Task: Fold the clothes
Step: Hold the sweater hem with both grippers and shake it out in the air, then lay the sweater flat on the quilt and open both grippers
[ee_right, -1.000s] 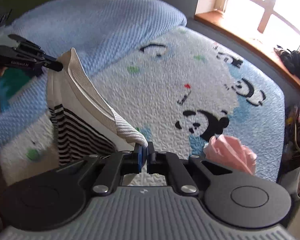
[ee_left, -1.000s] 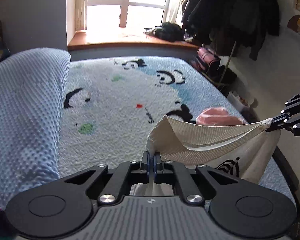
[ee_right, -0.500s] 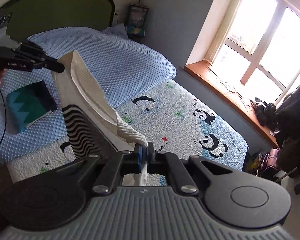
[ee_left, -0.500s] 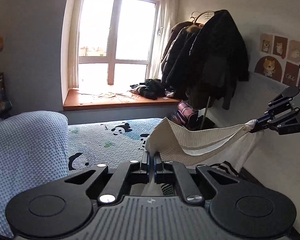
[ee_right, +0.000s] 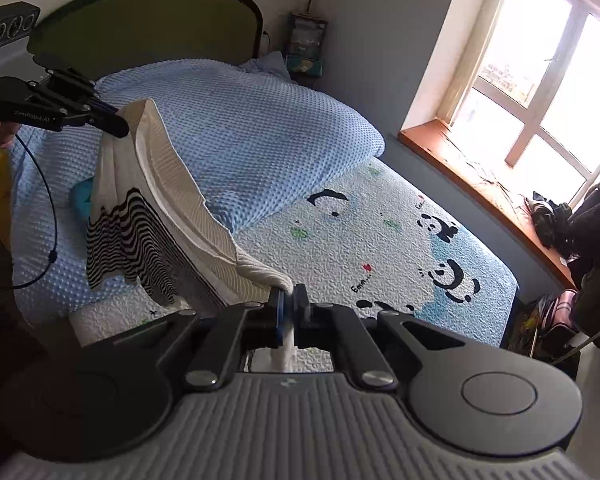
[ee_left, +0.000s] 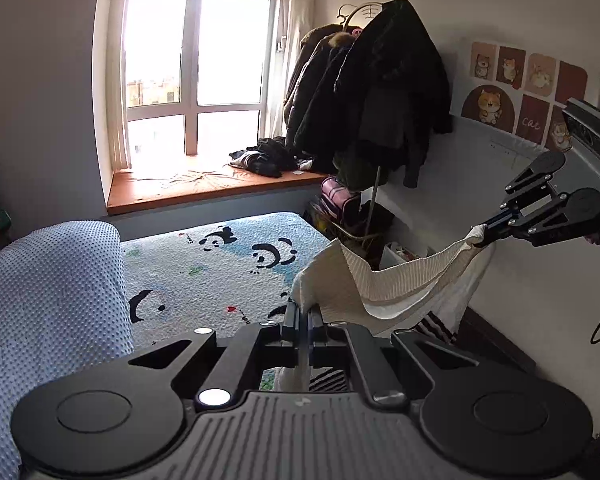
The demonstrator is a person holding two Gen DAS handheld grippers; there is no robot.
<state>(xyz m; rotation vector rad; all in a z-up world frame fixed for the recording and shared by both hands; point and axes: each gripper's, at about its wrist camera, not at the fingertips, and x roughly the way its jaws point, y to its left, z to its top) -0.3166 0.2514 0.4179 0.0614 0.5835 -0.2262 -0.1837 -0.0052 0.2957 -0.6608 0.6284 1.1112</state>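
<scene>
Both grippers, left (ee_left: pixel 303 314) and right (ee_right: pixel 289 300), clamped on cream sweater (ee_right: pixel 172 184); striped panel (ee_right: pixel 132 240) mostly hidden in left view, hem cut off below.

Panda quilt (ee_right: pixel 380 248) lies open ahead (blue blanket (ee_right: pixel 240 140) heaped beside).

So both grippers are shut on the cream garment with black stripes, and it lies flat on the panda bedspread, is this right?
Not quite. The garment does not lie flat: it hangs in the air, stretched between the left gripper and the right gripper, above the panda bedspread. The right wrist view shows this. Both grippers are indeed shut on it.
</scene>
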